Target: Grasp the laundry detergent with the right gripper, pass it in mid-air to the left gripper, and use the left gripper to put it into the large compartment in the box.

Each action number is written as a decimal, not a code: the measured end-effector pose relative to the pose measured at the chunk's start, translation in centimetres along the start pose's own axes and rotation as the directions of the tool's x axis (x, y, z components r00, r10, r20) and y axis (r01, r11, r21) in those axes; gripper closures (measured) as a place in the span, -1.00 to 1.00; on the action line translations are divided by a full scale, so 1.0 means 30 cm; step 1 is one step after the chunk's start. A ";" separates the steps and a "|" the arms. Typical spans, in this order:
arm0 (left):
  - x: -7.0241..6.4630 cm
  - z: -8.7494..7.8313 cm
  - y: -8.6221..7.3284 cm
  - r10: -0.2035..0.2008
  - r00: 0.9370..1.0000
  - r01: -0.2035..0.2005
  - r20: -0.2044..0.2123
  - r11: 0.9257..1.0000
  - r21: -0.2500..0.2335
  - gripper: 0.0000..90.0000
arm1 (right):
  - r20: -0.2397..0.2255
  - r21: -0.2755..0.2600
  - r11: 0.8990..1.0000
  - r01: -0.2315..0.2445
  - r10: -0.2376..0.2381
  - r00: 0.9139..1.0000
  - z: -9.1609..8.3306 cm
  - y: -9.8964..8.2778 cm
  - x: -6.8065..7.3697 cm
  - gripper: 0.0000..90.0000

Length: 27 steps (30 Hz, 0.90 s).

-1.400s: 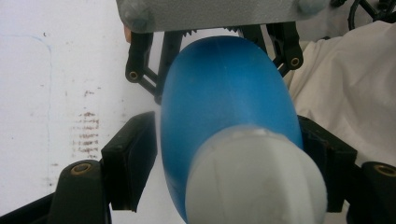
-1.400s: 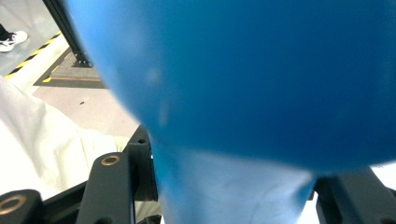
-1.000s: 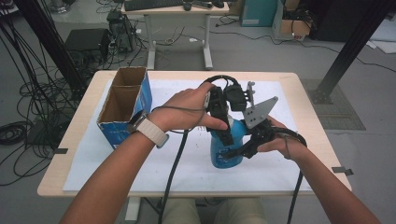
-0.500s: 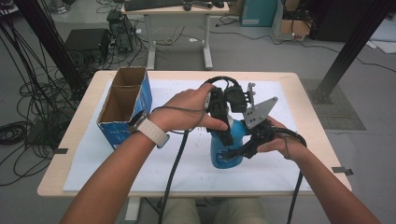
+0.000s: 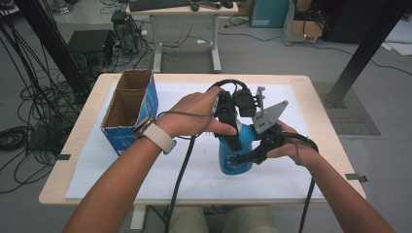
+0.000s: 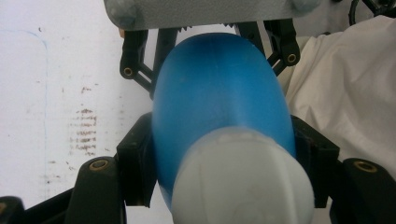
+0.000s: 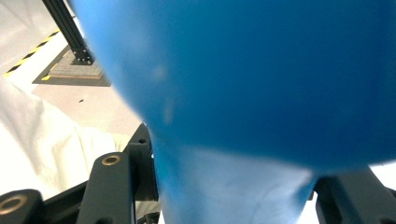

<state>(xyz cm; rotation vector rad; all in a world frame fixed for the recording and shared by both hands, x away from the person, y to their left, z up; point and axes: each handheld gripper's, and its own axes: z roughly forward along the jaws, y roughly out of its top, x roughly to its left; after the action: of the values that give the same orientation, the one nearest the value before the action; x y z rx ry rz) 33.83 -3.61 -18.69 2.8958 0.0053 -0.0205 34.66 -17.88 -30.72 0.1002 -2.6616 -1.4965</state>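
A blue bottle (image 5: 232, 160) stands on the white sheet at the table's middle right, held by both grippers. My left gripper (image 5: 233, 138) comes down from above. Its jaws have just been closing and now press both sides of the bottle (image 6: 219, 93) just below its pale cap (image 6: 243, 182). My left gripper (image 6: 224, 165) is shut on it. My right gripper (image 5: 245, 158) reaches in from the right and is shut on the bottle's lower body (image 7: 257, 70). In the right gripper view my right gripper (image 7: 233, 191) clamps a paler part of the bottle.
An open blue cardboard box (image 5: 128, 109) stands at the table's left, apart from the hands. The wooden table edge (image 5: 311, 97) frames the white sheet (image 5: 194, 174). Cables trail from both grippers toward the front edge. The right gripper's grey plate (image 6: 201, 11) sits close above the bottle.
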 end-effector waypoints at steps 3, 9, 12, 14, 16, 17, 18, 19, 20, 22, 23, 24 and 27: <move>-0.001 0.000 -0.001 -0.002 1.000 0.002 -0.004 1.000 0.003 -0.18 | -0.004 0.005 1.000 0.001 -0.001 1.000 0.001 0.001 -0.001 -0.03; -0.002 0.002 0.000 -0.004 1.000 0.004 -0.009 1.000 0.008 -0.18 | 0.000 0.012 1.000 0.001 -0.001 1.000 0.003 0.002 -0.003 -0.03; 0.000 0.000 -0.002 -0.004 1.000 0.004 -0.010 1.000 0.003 -0.18 | 0.003 0.010 1.000 0.000 0.000 1.000 0.002 0.002 -0.004 -0.03; 0.000 0.000 -0.003 -0.008 1.000 0.008 -0.011 1.000 0.001 -0.18 | 0.005 0.010 1.000 0.002 -0.002 1.000 0.001 0.003 -0.005 -0.03; 0.003 -0.002 -0.004 0.000 1.000 0.000 -0.009 1.000 0.002 -0.18 | 0.003 0.009 1.000 0.000 0.000 1.000 0.001 0.004 -0.006 -0.03; 0.003 -0.002 -0.005 -0.002 1.000 0.002 -0.009 1.000 0.000 -0.18 | 0.004 0.009 1.000 0.001 -0.001 1.000 0.001 0.004 -0.006 -0.03; 0.003 -0.003 -0.004 -0.003 1.000 0.003 -0.006 1.000 0.002 -0.18 | 0.006 0.008 1.000 -0.001 0.001 1.000 0.001 0.004 -0.005 -0.03; 0.005 -0.004 -0.004 0.004 1.000 -0.004 -0.006 1.000 0.004 -0.18 | 0.004 0.007 1.000 0.001 -0.001 1.000 0.000 0.004 -0.006 -0.03; 0.004 -0.004 -0.004 -0.001 1.000 0.001 -0.007 1.000 0.001 -0.18 | 0.005 0.007 1.000 0.000 0.000 1.000 0.000 0.004 -0.006 -0.03; 0.005 -0.006 -0.004 0.005 1.000 -0.005 -0.008 1.000 0.002 -0.18 | 0.006 0.007 1.000 0.001 -0.001 1.000 -0.001 0.005 -0.006 -0.03; 0.005 -0.006 -0.004 0.005 1.000 -0.005 -0.008 1.000 0.001 -0.18 | 0.005 0.007 1.000 -0.001 0.001 1.000 -0.001 0.005 -0.006 -0.03; 0.006 -0.006 -0.005 0.006 1.000 -0.006 -0.007 1.000 0.000 -0.18 | 0.006 0.006 1.000 0.000 0.000 1.000 -0.002 0.005 -0.006 -0.03; 0.005 -0.007 -0.005 0.006 1.000 -0.006 -0.007 1.000 0.000 -0.18 | 0.007 0.006 1.000 -0.002 0.002 1.000 -0.002 0.006 -0.005 -0.03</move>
<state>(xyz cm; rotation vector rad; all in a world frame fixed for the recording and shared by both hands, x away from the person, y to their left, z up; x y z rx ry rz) 34.00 -3.42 -18.52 2.8958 -0.0021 -0.0086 34.81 -17.82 -30.56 0.0934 -2.6708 -1.4908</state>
